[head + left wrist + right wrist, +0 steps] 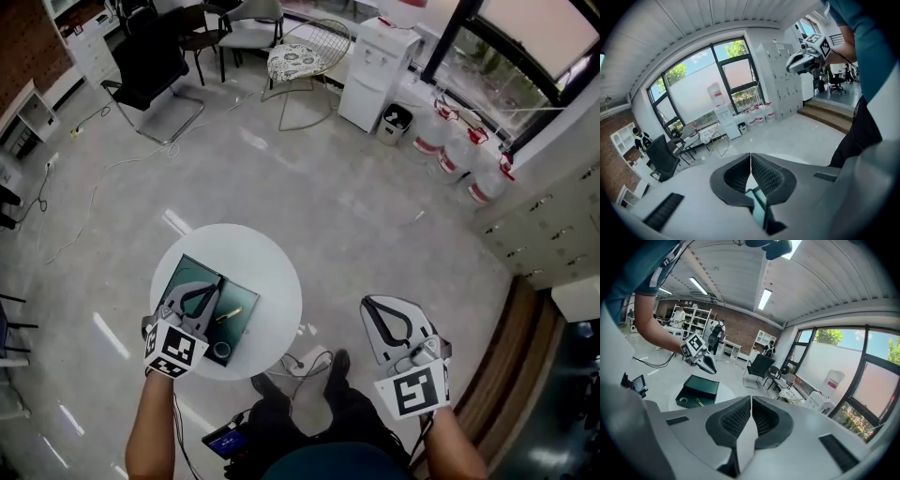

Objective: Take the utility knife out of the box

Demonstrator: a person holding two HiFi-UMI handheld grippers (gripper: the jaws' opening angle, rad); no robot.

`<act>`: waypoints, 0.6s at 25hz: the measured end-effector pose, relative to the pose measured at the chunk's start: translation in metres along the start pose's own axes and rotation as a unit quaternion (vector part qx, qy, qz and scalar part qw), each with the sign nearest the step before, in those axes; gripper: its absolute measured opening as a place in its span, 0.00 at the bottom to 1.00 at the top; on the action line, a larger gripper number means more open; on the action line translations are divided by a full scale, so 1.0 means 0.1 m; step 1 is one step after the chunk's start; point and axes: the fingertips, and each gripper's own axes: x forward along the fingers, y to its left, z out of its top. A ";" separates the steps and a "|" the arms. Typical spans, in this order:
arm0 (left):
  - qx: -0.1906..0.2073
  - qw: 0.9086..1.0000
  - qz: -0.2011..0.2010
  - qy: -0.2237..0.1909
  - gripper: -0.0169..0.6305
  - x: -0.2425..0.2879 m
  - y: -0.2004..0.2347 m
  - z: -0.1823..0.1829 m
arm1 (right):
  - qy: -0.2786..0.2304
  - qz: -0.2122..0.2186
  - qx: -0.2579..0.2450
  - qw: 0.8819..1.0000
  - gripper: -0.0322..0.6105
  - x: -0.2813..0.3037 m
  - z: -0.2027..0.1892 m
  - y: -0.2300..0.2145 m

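Jaws of both grippers are pressed together, and we see nothing between them. The left gripper hangs over the left half of the open dark green box, which sits on the round white table; we cannot tell whether it touches the box. The yellow utility knife lies inside the box, just beside the gripper's tip, with a roll of tape near it. The right gripper hangs off the table's right side, over the grey floor, well apart from the box.
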 end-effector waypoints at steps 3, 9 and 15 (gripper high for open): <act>-0.007 0.999 -0.033 0.022 0.06 0.27 -0.11 -0.32 | 0.016 0.009 0.005 1.000 0.11 0.19 -0.19 0.09; -0.013 0.991 -0.105 0.077 0.06 0.78 -0.42 -0.88 | 0.029 0.026 0.013 0.999 0.11 0.58 -0.51 0.17; -0.002 0.979 -0.157 0.130 0.07 1.15 -0.67 -1.33 | 0.039 0.040 0.020 0.998 0.11 0.91 -0.70 0.22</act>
